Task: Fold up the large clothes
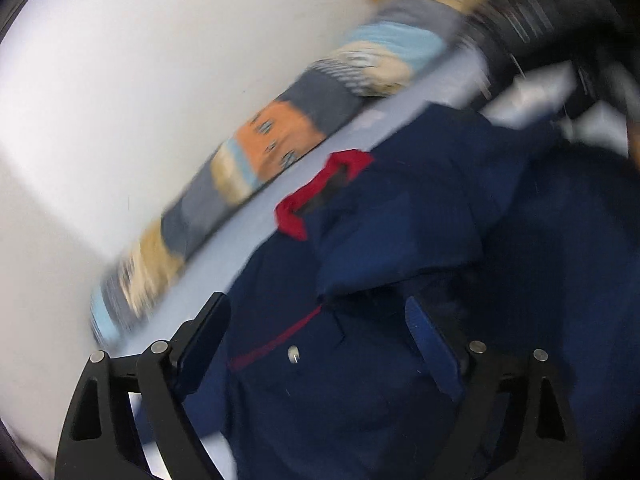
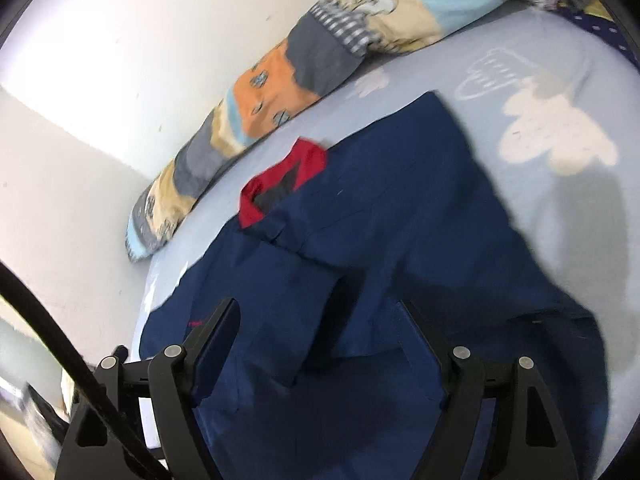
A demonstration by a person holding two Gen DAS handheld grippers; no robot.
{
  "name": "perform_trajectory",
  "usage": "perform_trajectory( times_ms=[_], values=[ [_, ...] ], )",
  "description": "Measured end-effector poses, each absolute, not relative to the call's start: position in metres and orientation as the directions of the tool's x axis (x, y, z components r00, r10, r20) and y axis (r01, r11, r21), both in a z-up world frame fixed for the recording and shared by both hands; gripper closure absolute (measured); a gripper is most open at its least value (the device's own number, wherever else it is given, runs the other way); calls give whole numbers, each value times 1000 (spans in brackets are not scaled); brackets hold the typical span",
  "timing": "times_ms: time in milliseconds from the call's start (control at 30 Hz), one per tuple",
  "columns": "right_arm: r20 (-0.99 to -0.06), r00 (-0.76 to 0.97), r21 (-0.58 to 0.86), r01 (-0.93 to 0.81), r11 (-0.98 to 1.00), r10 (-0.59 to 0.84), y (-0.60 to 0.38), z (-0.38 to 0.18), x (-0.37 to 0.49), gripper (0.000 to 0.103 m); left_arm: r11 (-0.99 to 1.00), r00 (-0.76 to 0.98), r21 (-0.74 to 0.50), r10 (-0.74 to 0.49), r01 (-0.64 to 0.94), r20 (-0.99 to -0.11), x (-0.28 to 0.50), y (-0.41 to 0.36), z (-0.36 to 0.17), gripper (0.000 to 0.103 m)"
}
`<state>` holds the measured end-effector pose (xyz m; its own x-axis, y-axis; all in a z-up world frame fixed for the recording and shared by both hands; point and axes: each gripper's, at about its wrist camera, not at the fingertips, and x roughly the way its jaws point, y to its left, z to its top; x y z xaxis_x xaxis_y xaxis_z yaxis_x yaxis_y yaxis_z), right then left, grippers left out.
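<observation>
- Navy shirt (image 2: pixel 400 208) with a red collar (image 2: pixel 280 184) spread over a pale blue bedsheet (image 2: pixel 500 72) printed with white clouds; one side folded in over the body, a sleeve lying across the front.
- Same shirt in the left wrist view (image 1: pixel 400 216), blurred; red collar (image 1: pixel 320 188) toward the wall side, a thin red stripe (image 1: pixel 276 344) and a small white button (image 1: pixel 294 354) lower down on the front.
- Left gripper (image 1: pixel 316 336) wide open above the shirt front — fingers apart, nothing between them.
- Right gripper (image 2: pixel 316 332) also spread wide over the lower part of the shirt; nothing pinched, though contact with the cloth cannot be told.
- Patchwork pillow (image 2: pixel 320 52) in orange, grey, cream and light blue along the white wall (image 2: pixel 140 40), just beyond the collar — apart from the shirt.
- Black cable (image 2: pixel 72 360) crossing the lower left of the right wrist view.
</observation>
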<state>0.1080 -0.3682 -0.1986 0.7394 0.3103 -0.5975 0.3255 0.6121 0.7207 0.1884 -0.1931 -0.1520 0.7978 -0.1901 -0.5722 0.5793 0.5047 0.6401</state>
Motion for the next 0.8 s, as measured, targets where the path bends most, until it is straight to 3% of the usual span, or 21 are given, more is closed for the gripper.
perform_trajectory(
  times_ms=[133,300,333,367,400,433,600,667,800],
  values=[
    [-579,749,740,319,591,321,-381,-195,105,20,343,837,766,-153,544,-525,202,-214,-177,14],
    [-553,763,760,295,579,336,-385,-187,102,20,234,875,843,-102,484,-474,224,-250,-198,24],
    [-553,762,759,296,580,335,-385,-187,105,20,210,879,854,-82,477,-470,230,-256,-205,44],
    [-555,764,757,301,580,329,-386,-186,103,20,201,875,853,-60,481,-480,236,-260,-209,81],
    [-553,766,758,300,579,328,-387,-186,103,20,234,862,836,-24,497,-506,248,-263,-211,97],
    [-552,765,760,298,578,331,-386,-187,104,20,298,838,800,-2,521,-546,260,-262,-207,101],
    [-573,750,747,314,586,329,-388,-193,105,20,691,687,446,-102,569,-719,306,-218,-171,102],
    [-583,740,748,329,577,334,-386,-198,107,19,779,653,327,-136,535,-745,320,-195,-165,103],
    [-503,711,842,274,465,492,-362,-219,118,15,861,570,117,-220,496,-792,328,-154,-151,103]
  ],
)
